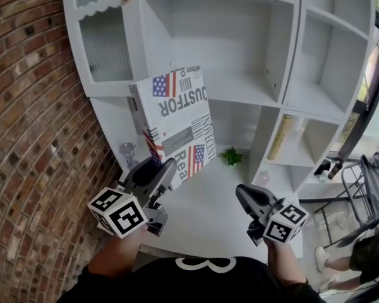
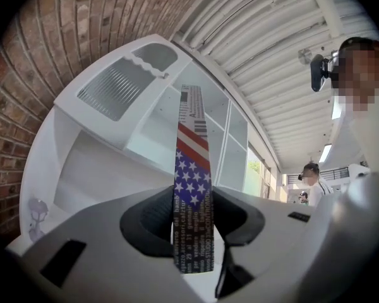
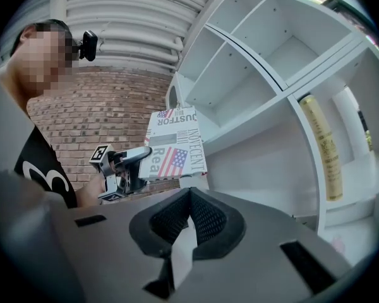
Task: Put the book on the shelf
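Step in hand: carrying the book to the shelf, not placed yet. Nearest, the left gripper point(image 1: 163, 172) is clamped on the lower edge of the book point(image 1: 177, 122); the left gripper view shows the stars-and-stripes cover edge-on between the pads, both jaws pressed against it. The book stands tilted in the air, clear of the white tabletop point(image 1: 208, 201) and touching nothing else, its top corner overlapping the front of the shelving unit in the head view. The right gripper point(image 1: 242, 194) hangs beside it, well apart from the book, jaws closed together on nothing (empty, just tagging along). Further back on the tabletop sits a small green plant point(image 1: 232, 156). Behind that is the white shelf unit point(image 1: 240, 96), with a big bare middle compartment straight behind the book and a tall yellowish item point(image 1: 281, 136) upright in a lower right compartment (book or box, cannot tell). A ribbed-glass cabinet door point(image 1: 107, 43) is at upper left, with the brick wall point(image 1: 25, 106) beside it. Next move, as I judge it: push the book forward into the bare middle compartment, square it up so it clears the side walls, set its bottom edge on the shelf board, then open the left gripper.
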A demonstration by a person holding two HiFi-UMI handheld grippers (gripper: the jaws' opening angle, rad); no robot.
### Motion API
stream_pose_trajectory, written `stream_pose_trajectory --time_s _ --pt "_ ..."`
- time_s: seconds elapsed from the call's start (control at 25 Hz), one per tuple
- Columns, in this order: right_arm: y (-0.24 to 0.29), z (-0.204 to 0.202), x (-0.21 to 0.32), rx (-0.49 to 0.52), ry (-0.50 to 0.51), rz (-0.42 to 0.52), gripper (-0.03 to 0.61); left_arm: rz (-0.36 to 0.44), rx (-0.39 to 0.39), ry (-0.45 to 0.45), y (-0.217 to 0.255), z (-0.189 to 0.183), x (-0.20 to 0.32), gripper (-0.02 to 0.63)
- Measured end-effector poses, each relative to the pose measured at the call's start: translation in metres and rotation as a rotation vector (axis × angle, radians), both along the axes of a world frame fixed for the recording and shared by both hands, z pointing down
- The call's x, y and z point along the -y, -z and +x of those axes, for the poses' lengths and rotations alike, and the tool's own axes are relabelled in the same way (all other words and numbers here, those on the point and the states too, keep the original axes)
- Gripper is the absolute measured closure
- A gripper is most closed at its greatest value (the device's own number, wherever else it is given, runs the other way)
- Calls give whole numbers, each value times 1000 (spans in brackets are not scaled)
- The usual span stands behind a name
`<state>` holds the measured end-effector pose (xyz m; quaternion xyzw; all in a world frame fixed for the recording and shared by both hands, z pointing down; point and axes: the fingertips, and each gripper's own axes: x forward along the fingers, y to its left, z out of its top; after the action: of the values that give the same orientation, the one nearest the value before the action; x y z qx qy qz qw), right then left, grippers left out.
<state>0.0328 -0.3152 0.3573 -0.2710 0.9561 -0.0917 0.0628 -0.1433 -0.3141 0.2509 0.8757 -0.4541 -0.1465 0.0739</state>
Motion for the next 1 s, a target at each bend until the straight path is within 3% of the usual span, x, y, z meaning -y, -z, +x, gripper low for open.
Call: stream_pose_trajectory --time_s 1.0 --pt "8 24 22 2 61 55 568 250 160 223 107 11 52 456"
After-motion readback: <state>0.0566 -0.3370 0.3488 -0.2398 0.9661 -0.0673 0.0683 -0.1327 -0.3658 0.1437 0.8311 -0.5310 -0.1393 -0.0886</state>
